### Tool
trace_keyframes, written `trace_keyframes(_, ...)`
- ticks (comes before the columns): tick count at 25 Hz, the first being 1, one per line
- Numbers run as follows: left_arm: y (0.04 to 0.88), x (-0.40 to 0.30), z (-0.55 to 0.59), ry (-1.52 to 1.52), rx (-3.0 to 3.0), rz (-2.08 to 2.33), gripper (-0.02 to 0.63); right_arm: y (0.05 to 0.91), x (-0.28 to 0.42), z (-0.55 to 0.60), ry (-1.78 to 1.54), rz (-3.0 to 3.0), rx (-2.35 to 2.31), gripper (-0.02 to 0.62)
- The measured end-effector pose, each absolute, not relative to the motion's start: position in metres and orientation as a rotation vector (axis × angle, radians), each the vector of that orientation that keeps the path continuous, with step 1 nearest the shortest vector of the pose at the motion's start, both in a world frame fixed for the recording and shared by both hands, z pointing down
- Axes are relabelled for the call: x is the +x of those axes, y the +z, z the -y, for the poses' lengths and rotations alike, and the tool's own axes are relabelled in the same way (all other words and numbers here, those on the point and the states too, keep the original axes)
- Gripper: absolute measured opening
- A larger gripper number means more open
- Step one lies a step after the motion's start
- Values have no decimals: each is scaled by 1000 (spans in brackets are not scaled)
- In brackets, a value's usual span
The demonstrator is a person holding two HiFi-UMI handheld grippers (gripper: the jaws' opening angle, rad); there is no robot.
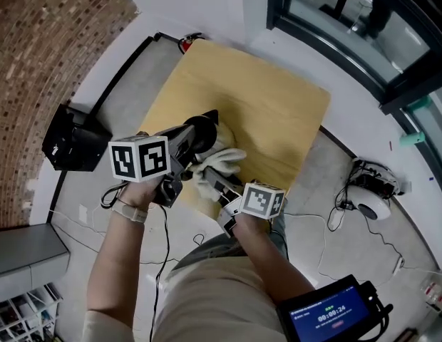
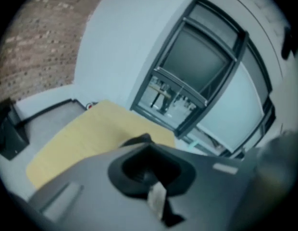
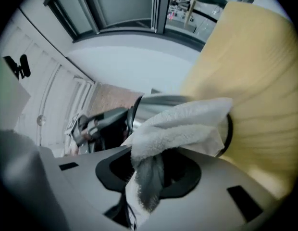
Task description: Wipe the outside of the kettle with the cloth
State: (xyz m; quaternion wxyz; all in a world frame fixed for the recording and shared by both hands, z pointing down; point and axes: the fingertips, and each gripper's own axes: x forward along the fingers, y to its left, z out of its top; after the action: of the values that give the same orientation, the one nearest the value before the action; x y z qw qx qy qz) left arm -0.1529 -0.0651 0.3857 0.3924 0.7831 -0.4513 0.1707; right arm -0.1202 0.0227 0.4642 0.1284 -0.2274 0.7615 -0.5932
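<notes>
A steel kettle (image 1: 201, 130) with a black top and handle is held tilted above the near edge of the wooden table (image 1: 278, 120). My left gripper (image 1: 187, 142) reaches its handle from the left and looks shut on it. In the left gripper view only a black bit of the kettle (image 2: 139, 139) shows past the gripper body. A white cloth (image 1: 219, 161) lies against the kettle's side, and my right gripper (image 1: 215, 180) is shut on it. In the right gripper view the cloth (image 3: 182, 124) bunches out of the jaws and drapes over the shiny kettle body (image 3: 158, 105).
A black box (image 1: 75, 137) stands on the floor left of the table. A white round device (image 1: 371, 201) with cables lies on the floor at the right. A dark window frame (image 1: 349, 34) runs behind the table. A small screen (image 1: 331, 312) shows at bottom right.
</notes>
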Motion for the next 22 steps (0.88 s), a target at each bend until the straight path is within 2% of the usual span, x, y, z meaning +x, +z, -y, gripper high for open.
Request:
trace_keyframes(3,391,-144,51,342,1933,1071,-12,470,-77,14,-1678,-2117,-802,133)
trace_keyframes(6,382,-142,46,411,2033,1167,-12,437,-38,53,-1452,-2060,-841,133)
trace_keyframes(10,352,-141,85,593,2336,1439,-12,412,-55,86,-1319,-2115,-820,133)
trace_keyframes(13,381,-130,101,880,2378,1400,-9,487,-60,85,-1510,-1974,-985,133)
trace_keyframes(16,389,-142,103,922,2358,1431,-11,553,-65,54,-1767,-1825,-1057,133)
trace_keyframes(19,390,-141,106,898,2338,1395,-12,503,-104,8,-1714,-2100,-872,133)
trace_keyframes(22,392,-135,105,928,2333,1381,-12,434,-136,-5,-1509,-2286,-702,133)
